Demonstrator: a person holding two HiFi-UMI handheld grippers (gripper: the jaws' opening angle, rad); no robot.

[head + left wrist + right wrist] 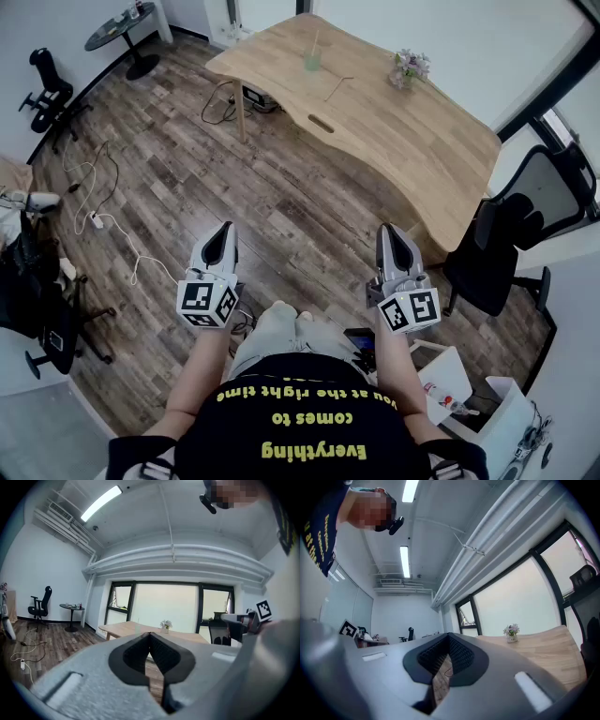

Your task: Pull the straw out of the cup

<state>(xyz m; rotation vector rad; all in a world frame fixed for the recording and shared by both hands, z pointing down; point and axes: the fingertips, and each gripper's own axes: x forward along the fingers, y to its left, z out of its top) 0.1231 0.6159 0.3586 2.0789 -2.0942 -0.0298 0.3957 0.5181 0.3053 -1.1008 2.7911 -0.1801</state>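
A pale green cup (312, 61) with a thin straw (315, 41) standing in it sits near the far edge of the wooden table (422, 141). Another straw (337, 87) lies flat on the tabletop to its right. Both grippers hang over the wood floor, well short of the table and close to the person's body. My left gripper (226, 230) is shut with nothing in it, its jaws meeting at the tip (150, 634). My right gripper (385, 231) is also shut and empty (449, 637). In the left gripper view the table (123, 629) is small and far off.
A small vase of flowers (410, 67) stands on the table's right part. A black office chair (511, 239) is at the table's near right end. White cables (103, 223) trail over the floor at left, near more chairs (47, 89) and a round side table (122, 28).
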